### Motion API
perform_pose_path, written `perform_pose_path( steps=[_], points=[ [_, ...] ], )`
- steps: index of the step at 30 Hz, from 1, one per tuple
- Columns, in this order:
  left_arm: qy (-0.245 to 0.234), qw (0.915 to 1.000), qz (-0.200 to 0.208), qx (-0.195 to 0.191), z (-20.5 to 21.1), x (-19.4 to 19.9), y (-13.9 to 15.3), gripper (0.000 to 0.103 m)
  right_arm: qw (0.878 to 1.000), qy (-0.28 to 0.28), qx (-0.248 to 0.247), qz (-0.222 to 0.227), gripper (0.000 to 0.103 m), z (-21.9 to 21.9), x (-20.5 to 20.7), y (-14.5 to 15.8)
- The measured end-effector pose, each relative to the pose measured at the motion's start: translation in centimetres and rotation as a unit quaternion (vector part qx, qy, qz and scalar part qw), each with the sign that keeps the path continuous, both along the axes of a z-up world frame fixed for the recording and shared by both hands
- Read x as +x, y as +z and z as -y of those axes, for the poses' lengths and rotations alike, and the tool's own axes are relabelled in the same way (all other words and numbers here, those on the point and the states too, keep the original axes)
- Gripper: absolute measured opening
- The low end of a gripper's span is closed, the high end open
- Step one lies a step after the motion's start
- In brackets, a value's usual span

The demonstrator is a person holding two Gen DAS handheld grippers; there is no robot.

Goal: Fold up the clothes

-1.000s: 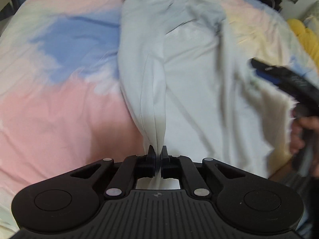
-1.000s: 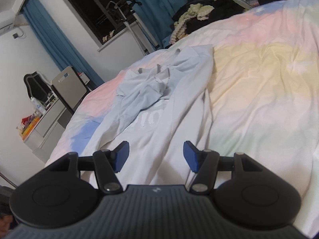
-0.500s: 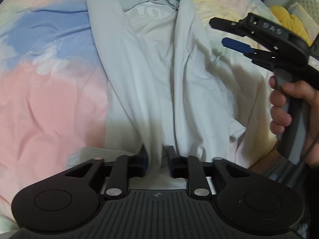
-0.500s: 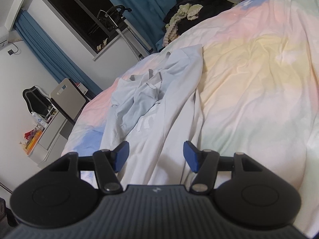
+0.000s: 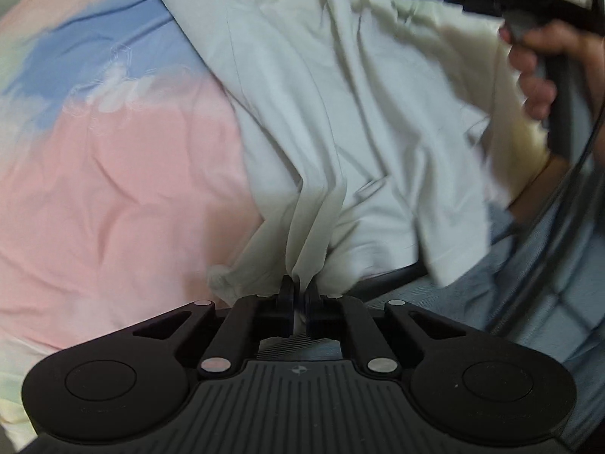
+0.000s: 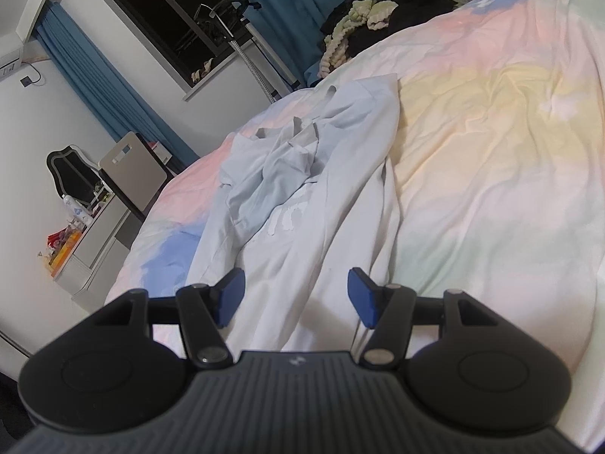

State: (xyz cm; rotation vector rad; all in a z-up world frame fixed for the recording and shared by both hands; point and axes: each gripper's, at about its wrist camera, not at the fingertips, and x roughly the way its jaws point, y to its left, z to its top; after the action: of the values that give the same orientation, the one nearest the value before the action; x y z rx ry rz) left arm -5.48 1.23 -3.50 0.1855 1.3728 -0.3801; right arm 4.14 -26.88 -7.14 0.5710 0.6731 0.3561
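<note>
L gripper (image 5: 297,290) was clamped on shirt (image 5: 340,113) near hem, fabric bunched. R gripper (image 6: 295,295) hung spread, empty, above it. Best: R takes hem further right, pull taut.

A home bedroom: pastel-quilted bed (image 6: 491,132), blue curtains (image 6: 94,75), a cluttered dressing table (image 6: 94,234).

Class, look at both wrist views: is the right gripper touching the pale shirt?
Apart. The right wrist view shows the right gripper with jaws wide open, hovering above the pale shirt, cloth visible between them ungripped.
</note>
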Motion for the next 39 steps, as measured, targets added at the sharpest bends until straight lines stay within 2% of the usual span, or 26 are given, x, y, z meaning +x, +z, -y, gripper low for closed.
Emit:
perform_pose_path(
  steps=[1,3,5,6,8,9,10,13,15,16,18,19,22,25,27,30,33,35,36,38,39],
  points=[
    [0.028,0.9989,-0.01,-0.037,-0.4,0.2,0.7,0.006,1.0,-0.001,0.0,0.0,0.061,0.0,0.0,0.0],
    [0.071,0.9907,-0.023,-0.114,-0.8,0.2,1.7,0.006,1.0,-0.004,0.001,-0.001,0.061,0.2,0.0,0.0],
    [0.087,0.9837,-0.02,-0.156,-0.4,-0.1,1.8,0.006,1.0,-0.007,0.002,-0.001,0.061,0.3,0.0,0.0],
    [0.089,0.9821,-0.021,-0.164,0.0,-0.4,1.3,0.007,1.0,-0.008,0.001,-0.001,0.061,0.4,0.1,0.0],
    [0.067,0.9878,-0.018,-0.14,1.4,-0.8,-0.4,0.012,1.0,-0.006,-0.003,-0.003,0.061,0.3,0.0,-0.1],
    [0.055,0.9899,-0.021,-0.129,1.9,-0.9,-1.4,0.023,1.0,-0.005,-0.005,-0.004,0.061,0.3,-0.1,-0.1],
    [0.048,0.9904,-0.028,-0.127,2.1,-0.9,-2.3,0.042,1.0,-0.003,-0.008,-0.005,0.061,0.3,-0.1,-0.1],
    [0.033,0.9845,-0.031,-0.17,1.6,-1.5,-2.3,0.075,1.0,-0.002,-0.016,-0.008,0.061,0.6,-0.6,0.0],
    [0.014,0.9801,-0.016,-0.197,0.6,-2.3,-0.8,0.088,1.0,-0.004,-0.014,-0.016,0.061,1.2,-1.2,0.1],
    [0.006,0.9776,-0.007,-0.21,0.0,-2.8,0.0,0.09,1.0,-0.002,-0.009,-0.021,0.061,1.4,-1.5,0.1],
    [-0.002,0.9726,0.013,-0.232,-1.5,-3.7,1.6,0.09,0.999,0.004,0.007,-0.031,0.061,1.8,-2.3,0.1],
    [0.009,0.9705,0.027,-0.239,-2.4,-3.8,2.0,0.091,0.999,0.008,0.006,-0.038,0.062,1.6,-2.7,0.1],
    [0.071,0.9622,0.067,-0.254,-5.1,-3.4,2.2,0.091,0.998,0.022,-0.008,-0.061,0.062,0.8,-4.1,-0.2],
    [0.14,0.9584,0.083,-0.235,-6.2,-1.5,0.4,0.091,0.996,0.036,-0.022,-0.084,0.062,0.0,-5.4,-0.5],
    [0.158,0.9609,0.06,-0.22,-5.9,0.0,-1.4,0.091,0.994,0.046,-0.032,-0.095,0.063,-0.6,-6.0,-0.6],
    [0.165,0.9697,0.026,-0.179,-4.9,1.5,-3.7,0.089,0.991,0.063,-0.05,-0.106,0.069,-1.6,-6.2,-0.9],
    [0.161,0.9705,0.0,-0.179,-4.4,1.9,-5.1,0.089,0.985,0.091,-0.055,-0.134,0.07,-2.5,-6.0,-1.9],
    [0.148,0.9691,-0.017,-0.197,-4.6,1.8,-5.4,0.086,0.982,0.106,-0.062,-0.146,0.07,-3.1,-6.0,-2.4],
    [0.139,0.9668,-0.032,-0.212,-4.7,1.7,-5.7,0.083,0.98,0.11,-0.072,-0.146,0.07,-3.5,-6.1,-2.5],
    [0.135,0.9653,-0.044,-0.219,-4.9,1.3,-5.8,0.069,0.978,0.117,-0.09,-0.147,0.066,-4.2,-6.3,-2.5],
    [0.134,0.9664,-0.043,-0.215,-5.0,1.1,-5.6,0.057,0.978,0.117,-0.096,-0.146,0.054,-4.4,-6.4,-2.5]
  ],
)
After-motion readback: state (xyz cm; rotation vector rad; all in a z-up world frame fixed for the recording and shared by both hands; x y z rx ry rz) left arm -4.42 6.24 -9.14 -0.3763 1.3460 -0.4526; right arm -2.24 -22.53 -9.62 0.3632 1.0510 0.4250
